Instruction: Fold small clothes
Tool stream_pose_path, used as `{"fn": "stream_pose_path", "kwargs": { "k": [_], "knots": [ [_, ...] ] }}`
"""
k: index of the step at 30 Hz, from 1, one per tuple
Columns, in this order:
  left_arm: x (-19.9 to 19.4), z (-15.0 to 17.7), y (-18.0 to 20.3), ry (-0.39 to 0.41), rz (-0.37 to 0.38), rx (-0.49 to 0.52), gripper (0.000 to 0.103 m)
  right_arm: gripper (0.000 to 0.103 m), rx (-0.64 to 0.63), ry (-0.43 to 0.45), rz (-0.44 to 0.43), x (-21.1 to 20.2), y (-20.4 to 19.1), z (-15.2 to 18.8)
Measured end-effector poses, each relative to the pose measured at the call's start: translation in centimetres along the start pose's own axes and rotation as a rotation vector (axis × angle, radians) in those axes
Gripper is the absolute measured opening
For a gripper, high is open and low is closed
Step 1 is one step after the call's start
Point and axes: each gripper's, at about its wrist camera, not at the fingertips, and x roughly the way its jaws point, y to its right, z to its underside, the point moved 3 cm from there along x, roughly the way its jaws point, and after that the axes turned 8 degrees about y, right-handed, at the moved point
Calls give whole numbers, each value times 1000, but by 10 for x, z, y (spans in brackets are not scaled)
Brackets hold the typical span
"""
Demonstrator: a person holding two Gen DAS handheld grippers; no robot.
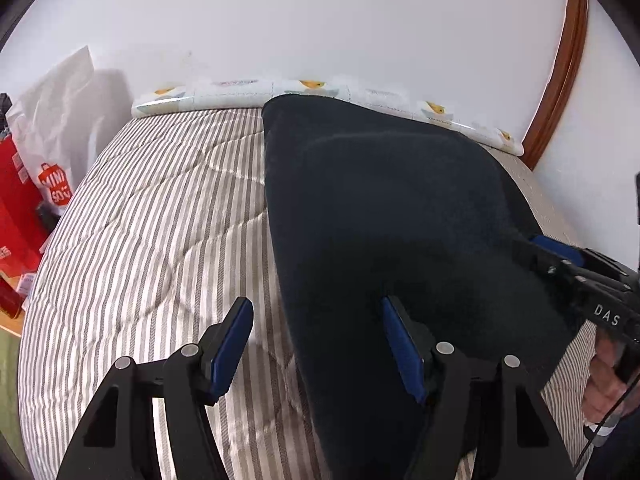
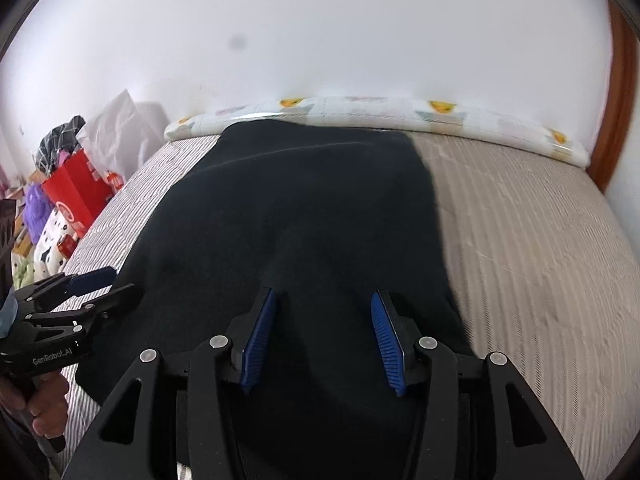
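Observation:
A dark navy garment (image 1: 380,216) lies spread flat on the striped bed; it also fills the middle of the right wrist view (image 2: 304,216). My left gripper (image 1: 316,312) is open, straddling the garment's left edge near its front, one finger on the bedding and one over the cloth. It also shows at the left of the right wrist view (image 2: 114,280). My right gripper (image 2: 324,308) is open above the garment's near part, holding nothing. It also shows at the right of the left wrist view (image 1: 536,244), over the garment's right edge.
The bed's striped quilt (image 1: 160,220) runs back to a white patterned bolster (image 2: 400,114) against the wall. Left of the bed stand a red bag (image 2: 76,188), a white shopping bag (image 1: 52,136) and piled clutter. A wooden door frame (image 1: 560,80) is at the right.

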Motion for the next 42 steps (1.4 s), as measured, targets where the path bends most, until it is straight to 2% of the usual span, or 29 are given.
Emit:
{"fn": "stream_pose_path", "kwargs": {
  "k": [3, 5, 8, 14, 18, 23, 24, 27, 29, 32, 34, 39, 42],
  "knots": [
    [-9, 6, 1, 3, -11, -1, 64, 48, -7, 12, 55, -13, 7, 7],
    [-15, 11, 1, 8, -16, -13, 64, 48, -19, -10, 70, -14, 10, 15],
    [-23, 16, -1, -4, -14, -54, 64, 48, -36, 3, 96, -23, 11, 20],
    [-46, 23, 0, -13, -29, -63, 63, 50, -29, -1, 125, -43, 7, 26],
    [-73, 26, 3, 22, -28, -53, 63, 55, -20, -4, 158, -62, 4, 31],
    [-111, 24, 8, 79, -16, -71, 63, 57, 5, 12, 186, -94, 6, 31],
    [-119, 24, 11, 89, -13, -72, 63, 59, 18, 22, 191, -104, 7, 29],
    [-141, 26, 18, 118, -25, -68, 66, 75, 36, 59, 203, -134, 4, 26],
    [-157, 28, 25, 146, -20, -60, 74, 77, 29, 99, 222, -158, 0, 26],
    [-181, 33, 33, 178, -25, -49, 78, 80, 17, 142, 235, -190, -8, 31],
    [-194, 35, 37, 202, -40, -46, 85, 90, 2, 147, 245, -205, -13, 35],
    [-224, 41, 46, 239, -108, -34, 88, 96, 29, 155, 293, -240, -13, 51],
    [-236, 45, 55, 257, -96, -11, 88, 103, 80, 181, 284, -256, -4, 60]
  ]
}}
